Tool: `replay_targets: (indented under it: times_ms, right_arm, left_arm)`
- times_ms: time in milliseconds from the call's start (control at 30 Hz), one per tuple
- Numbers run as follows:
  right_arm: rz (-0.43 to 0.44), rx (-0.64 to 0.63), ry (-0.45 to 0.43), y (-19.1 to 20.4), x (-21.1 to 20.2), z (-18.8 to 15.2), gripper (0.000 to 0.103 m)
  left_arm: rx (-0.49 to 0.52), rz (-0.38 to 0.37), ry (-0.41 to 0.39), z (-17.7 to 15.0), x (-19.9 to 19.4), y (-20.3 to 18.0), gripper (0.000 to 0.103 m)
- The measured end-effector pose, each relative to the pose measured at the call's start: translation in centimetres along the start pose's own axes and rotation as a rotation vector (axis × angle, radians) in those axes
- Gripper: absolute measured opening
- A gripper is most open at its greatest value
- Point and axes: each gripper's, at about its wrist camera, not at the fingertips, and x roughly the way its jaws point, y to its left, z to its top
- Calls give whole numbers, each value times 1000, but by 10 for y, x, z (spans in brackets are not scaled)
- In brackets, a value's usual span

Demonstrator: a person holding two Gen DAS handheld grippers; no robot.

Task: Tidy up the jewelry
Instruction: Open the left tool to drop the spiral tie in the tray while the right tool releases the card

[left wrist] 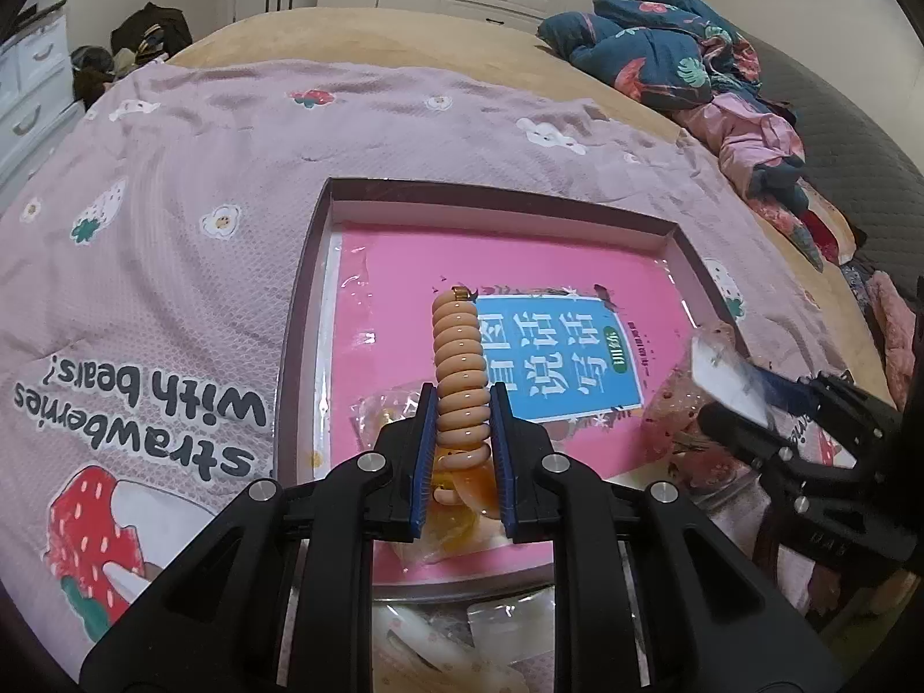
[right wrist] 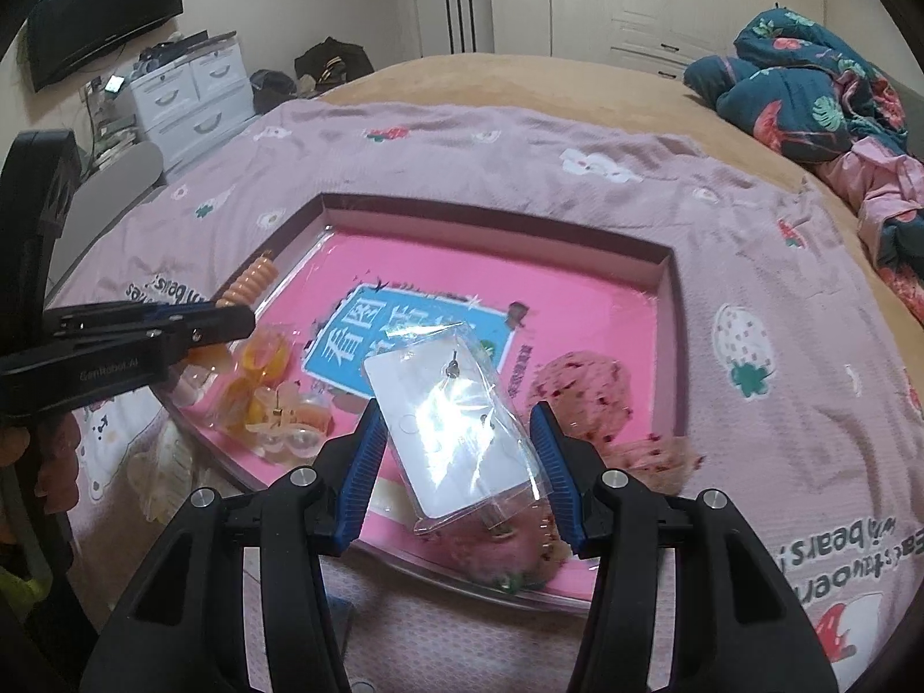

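Left tongs (left wrist: 461, 450): clamped on the lower coils of a peach spiral hair tie (left wrist: 457, 369), which stands up out of the jaws over the near part of the tray.
Right tongs (right wrist: 459, 465): partly closed, pads pressing the two long edges of a clear packet (right wrist: 456, 421) with a white card inside; a small dark earring or stud seems pinned near the card's far end, too small to be sure.
Hair tie, handling: light, springy and glossy, so likely to bend or slip sideways; the hold low on the coils looks sound, and a squeeze across several coils is safer than a pinch on one.
Packet, handling: very light, slick film over a stiff card; it looks best taken by the card's edges, as it is here, since the loose film alone would crumple and slide.
Just beyond the left tongs: orange and clear hair clips (right wrist: 271, 398) in wrappers, lying in the tray's near left corner.
Just beyond the right tongs: a pink speckled scrunchie (right wrist: 583, 390) inside the tray, toward its right side.
Tray (left wrist: 496, 202): shallow box with a low rim, lined with a pink sheet bearing a blue label, resting on a lilac strawberry blanket (left wrist: 190, 173).
Far: a bed with a heap of dark floral bedding (left wrist: 664, 40), and white cupboards behind.
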Motion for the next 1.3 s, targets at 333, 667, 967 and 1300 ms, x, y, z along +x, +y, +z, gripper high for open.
replay_targets:
  times_ms: [333,667,967,1300]
  right_arm:
    - [46,-31,48,25,20,-10,50]
    - [63,-30,75,35,24,-17,54]
    - [55,-8,39,28,4,-20,61]
    - [34,31,-21,15,-33,-24,72]
  left_arm:
    - [-16,8,16,0,8,8,11]
    - [-16,4,26,-2,11,10,11]
    - [-16,0,28,-5,10,7,11]
    - [-19,0,10,-6,-1,3,15]
